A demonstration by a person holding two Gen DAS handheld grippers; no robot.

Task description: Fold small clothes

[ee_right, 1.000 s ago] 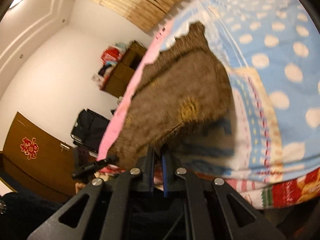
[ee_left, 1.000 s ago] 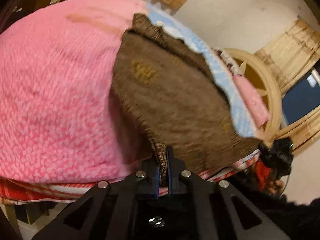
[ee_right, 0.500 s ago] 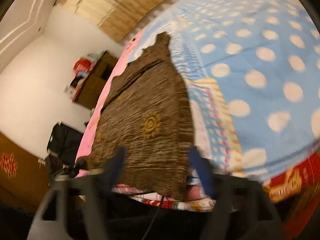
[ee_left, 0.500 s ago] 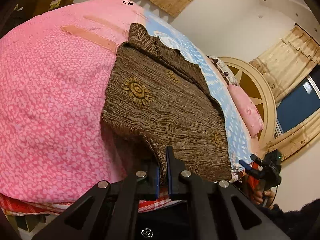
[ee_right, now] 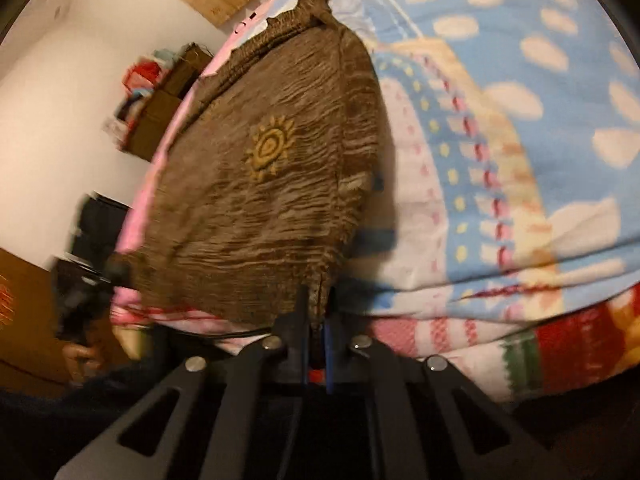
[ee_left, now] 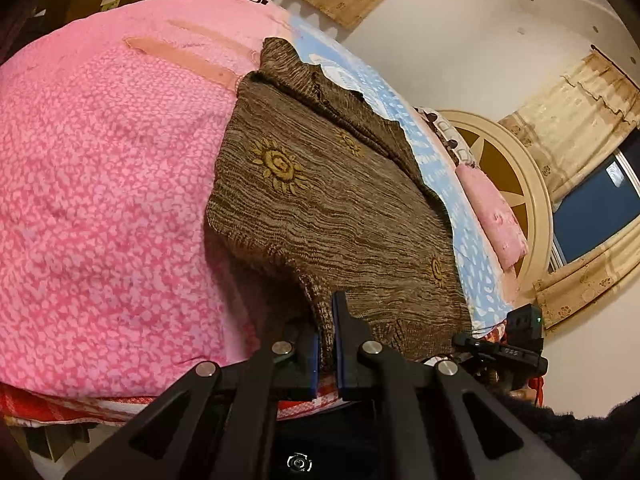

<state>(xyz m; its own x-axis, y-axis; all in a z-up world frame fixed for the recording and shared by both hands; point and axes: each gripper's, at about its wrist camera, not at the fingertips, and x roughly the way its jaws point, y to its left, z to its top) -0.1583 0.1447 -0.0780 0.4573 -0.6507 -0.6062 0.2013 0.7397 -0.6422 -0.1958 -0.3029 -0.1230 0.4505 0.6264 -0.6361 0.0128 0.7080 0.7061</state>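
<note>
A brown knitted garment (ee_left: 332, 200) with yellow sun motifs lies spread on the bed, straddling the seam where the pink blanket (ee_left: 100, 184) meets the blue spotted blanket (ee_right: 520, 80). Its near hem hangs at the bed's front edge, and its narrower far end points toward the wall beyond the bed.

The left gripper (ee_left: 326, 320) is held low at the bed's front edge, pointing forward over the mattress. Its two fingers are drawn narrow and pinch a tab of the garment's near hem on the side by the pink blanket. The knit rises out of the jaws and fans across the bed.

The right gripper (ee_right: 318, 312) sits at the same front edge, angled up along the garment's other near corner, next to the blue spotted blanket. Its fingers are also nearly together with brown knit caught between them. This view is slightly blurred.

In the left wrist view the right gripper's black body shows at the garment's lower right corner, just beside the hem. A round wooden headboard (ee_left: 516, 184) stands at the bed's right end with a pink pillow (ee_left: 492, 212) against it.
</note>
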